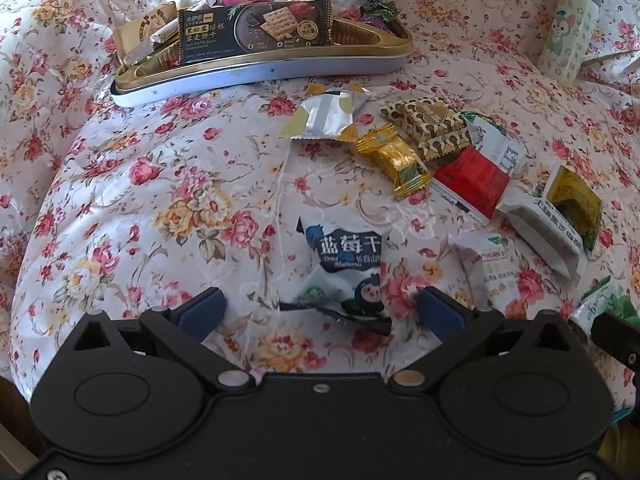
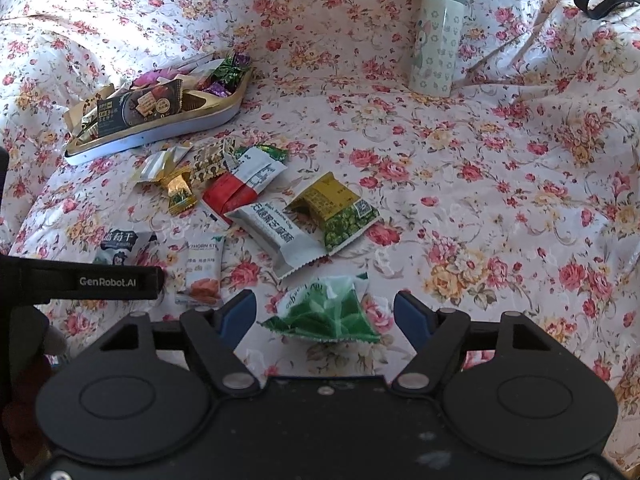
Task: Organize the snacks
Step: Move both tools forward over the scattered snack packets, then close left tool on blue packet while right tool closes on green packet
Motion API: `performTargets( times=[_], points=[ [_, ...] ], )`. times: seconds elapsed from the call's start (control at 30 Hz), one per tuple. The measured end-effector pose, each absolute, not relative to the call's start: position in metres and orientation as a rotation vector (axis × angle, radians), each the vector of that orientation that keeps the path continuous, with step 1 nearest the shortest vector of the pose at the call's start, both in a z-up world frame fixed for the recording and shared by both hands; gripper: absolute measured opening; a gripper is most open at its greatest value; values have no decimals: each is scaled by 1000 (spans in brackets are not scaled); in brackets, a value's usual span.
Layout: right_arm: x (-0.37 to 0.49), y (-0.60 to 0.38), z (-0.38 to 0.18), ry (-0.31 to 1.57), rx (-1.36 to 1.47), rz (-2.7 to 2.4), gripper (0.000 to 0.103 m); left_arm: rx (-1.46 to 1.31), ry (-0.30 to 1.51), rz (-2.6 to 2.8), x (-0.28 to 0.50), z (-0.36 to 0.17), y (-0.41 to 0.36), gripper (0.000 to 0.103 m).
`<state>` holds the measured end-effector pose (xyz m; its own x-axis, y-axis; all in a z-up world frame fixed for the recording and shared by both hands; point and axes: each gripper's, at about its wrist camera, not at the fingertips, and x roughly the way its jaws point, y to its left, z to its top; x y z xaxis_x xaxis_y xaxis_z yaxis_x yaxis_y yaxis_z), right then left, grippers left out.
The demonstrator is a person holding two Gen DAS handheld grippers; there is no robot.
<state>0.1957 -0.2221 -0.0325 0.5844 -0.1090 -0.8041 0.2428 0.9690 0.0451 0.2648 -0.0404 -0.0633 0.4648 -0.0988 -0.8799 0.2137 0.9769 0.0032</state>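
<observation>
My blueberry packet [image 1: 346, 270], white with dark blue print, lies flat at 6 o'clock. The green packet [image 2: 328, 312] lies crumpled at 6 o'clock. The gold-lined snack tin [image 1: 256, 74] sits at 11 o'clock, heaped with wrapped snacks.

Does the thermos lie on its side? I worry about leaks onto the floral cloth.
No, the thermos stands upright on the floral cloth, lid on top, well apart from the loose snack packets.

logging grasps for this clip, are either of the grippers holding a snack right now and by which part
Nothing is held. The left gripper stands open around the blueberry packet, and the right gripper is open around the green packet; no fingers touch either one.
</observation>
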Motion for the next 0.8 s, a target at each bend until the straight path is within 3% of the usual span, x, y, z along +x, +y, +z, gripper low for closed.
performTargets(
  times=[0.67,0.8],
  points=[
    [184,-229,-37,874,186,-204,79,78,1022,-240,265,-59,-32,94],
    [185,-231,-36,863,209,-204,79,104,1008,-231,269,-58,-35,77]
  ],
)
